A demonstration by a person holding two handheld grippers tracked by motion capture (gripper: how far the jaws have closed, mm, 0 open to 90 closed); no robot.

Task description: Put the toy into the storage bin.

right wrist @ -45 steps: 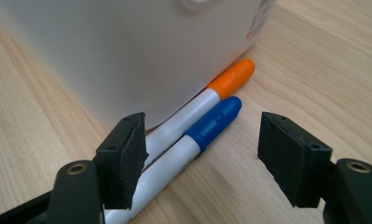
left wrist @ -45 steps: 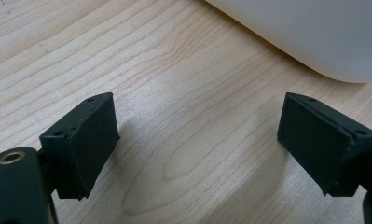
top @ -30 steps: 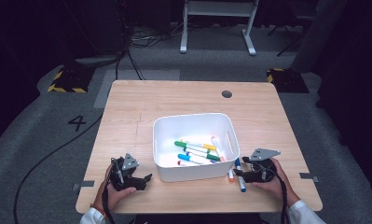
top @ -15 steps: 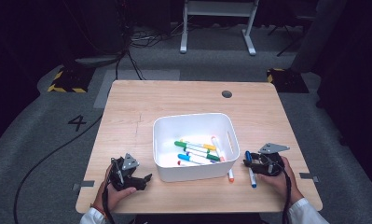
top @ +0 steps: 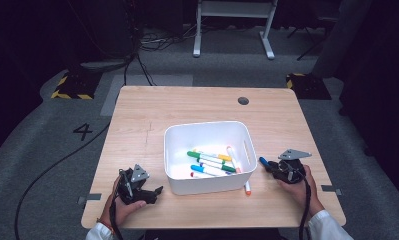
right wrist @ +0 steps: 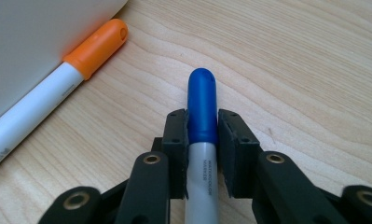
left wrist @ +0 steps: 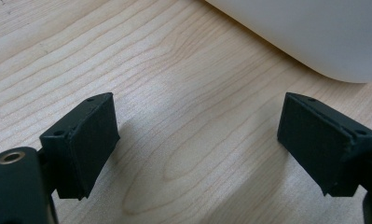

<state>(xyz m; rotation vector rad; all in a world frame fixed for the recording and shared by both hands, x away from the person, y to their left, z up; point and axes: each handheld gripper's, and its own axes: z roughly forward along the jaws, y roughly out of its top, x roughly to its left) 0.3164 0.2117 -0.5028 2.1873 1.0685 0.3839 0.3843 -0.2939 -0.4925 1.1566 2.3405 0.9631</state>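
While the left gripper (top: 154,192) sat open on the table, the right gripper (right wrist: 203,135) had just clamped the blue marker (right wrist: 202,105) beside the white bin (top: 209,132), probably to drop it in.

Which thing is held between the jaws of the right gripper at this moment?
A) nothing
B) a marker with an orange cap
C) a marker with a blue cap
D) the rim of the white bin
C: in the right gripper view the right gripper has its pads pressed on the blue-capped marker.
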